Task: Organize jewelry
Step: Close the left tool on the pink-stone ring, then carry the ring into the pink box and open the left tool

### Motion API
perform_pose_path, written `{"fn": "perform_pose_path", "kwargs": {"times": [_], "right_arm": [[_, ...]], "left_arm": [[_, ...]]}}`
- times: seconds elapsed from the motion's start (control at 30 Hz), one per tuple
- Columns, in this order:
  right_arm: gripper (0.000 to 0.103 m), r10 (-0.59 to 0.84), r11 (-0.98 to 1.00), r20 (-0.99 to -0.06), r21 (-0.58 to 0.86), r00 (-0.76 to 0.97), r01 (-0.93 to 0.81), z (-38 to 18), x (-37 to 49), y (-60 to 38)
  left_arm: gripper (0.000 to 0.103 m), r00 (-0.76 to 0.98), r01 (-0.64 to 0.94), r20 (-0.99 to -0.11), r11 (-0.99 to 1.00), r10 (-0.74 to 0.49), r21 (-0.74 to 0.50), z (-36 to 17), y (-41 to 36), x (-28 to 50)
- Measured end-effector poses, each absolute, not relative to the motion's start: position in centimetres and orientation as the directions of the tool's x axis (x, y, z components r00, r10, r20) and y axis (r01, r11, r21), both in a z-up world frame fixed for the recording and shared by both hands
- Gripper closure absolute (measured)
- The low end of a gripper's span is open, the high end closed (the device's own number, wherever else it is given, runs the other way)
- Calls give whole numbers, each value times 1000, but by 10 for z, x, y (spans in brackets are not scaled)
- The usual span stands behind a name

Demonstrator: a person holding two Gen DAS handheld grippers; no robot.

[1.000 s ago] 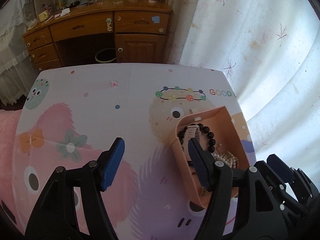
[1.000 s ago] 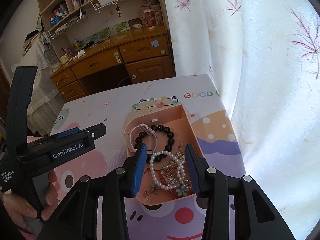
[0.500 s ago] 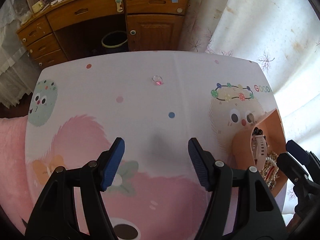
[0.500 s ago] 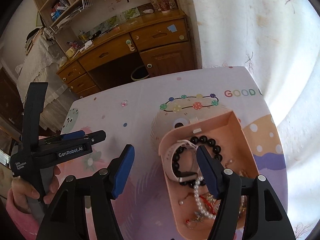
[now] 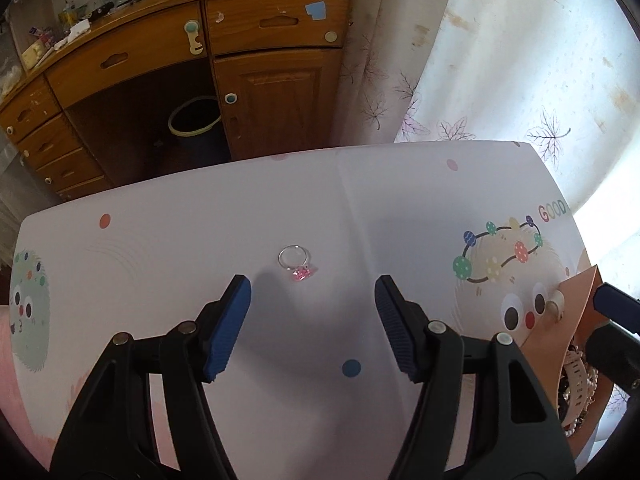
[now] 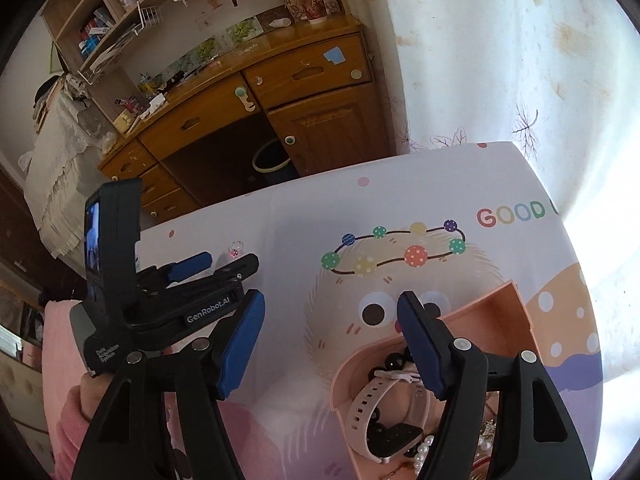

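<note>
A silver ring with a pink stone (image 5: 298,265) lies on the cartoon-print tablecloth (image 5: 360,200), just ahead of my left gripper (image 5: 312,300), which is open and empty above the cloth. The ring also shows small in the right wrist view (image 6: 236,249), beyond the left gripper (image 6: 216,264). A pink tray (image 6: 496,308) at the table's right holds a pink watch (image 6: 372,404), a black bead bracelet (image 6: 394,360) and pearls (image 6: 424,452). My right gripper (image 6: 330,312) is open and empty, hovering over the tray's near-left edge. The tray's corner (image 5: 580,300) shows in the left wrist view.
A wooden desk with drawers (image 5: 200,40) stands past the table's far edge, with a bin (image 5: 196,120) under it. A white leaf-print curtain (image 5: 500,60) hangs at the right. A hand in a pink sleeve (image 6: 76,400) holds the left gripper.
My left gripper has swung left and forward from the tray to just before the ring. My right gripper has opened wide and pulled back off the tray's jewelry.
</note>
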State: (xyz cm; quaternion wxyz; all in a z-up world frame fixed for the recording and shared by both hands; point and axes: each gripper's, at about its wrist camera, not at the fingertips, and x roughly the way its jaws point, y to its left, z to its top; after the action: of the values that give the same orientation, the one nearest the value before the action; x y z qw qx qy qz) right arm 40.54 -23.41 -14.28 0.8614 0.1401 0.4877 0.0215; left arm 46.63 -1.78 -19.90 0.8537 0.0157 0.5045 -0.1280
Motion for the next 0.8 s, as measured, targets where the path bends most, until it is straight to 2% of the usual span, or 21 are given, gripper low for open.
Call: {"fn": "perform_pose_path", "kwargs": {"times": [0.1, 0.23, 0.3, 0.43, 0.8], "right_arm": [[33, 172, 958, -824, 267, 540, 102, -137, 407, -238], [33, 188, 951, -818, 290, 543, 108, -132, 408, -244], [33, 187, 951, -822, 288, 538, 110, -132, 406, -246], [33, 186, 950, -826, 289, 533, 117, -133, 406, -252], [33, 173, 939, -821, 305, 544, 161, -124, 386, -278]], "left_arm": [[52, 477, 239, -852, 965, -217, -112, -201, -21, 471], [72, 490, 240, -850, 967, -195, -83, -206, -25, 474], [77, 500, 246, -847, 967, -180, -60, -208, -27, 473], [95, 502, 247, -850, 968, -157, -33, -209, -30, 473], [96, 529, 247, -829, 967, -182, -54, -185, -34, 451]]}}
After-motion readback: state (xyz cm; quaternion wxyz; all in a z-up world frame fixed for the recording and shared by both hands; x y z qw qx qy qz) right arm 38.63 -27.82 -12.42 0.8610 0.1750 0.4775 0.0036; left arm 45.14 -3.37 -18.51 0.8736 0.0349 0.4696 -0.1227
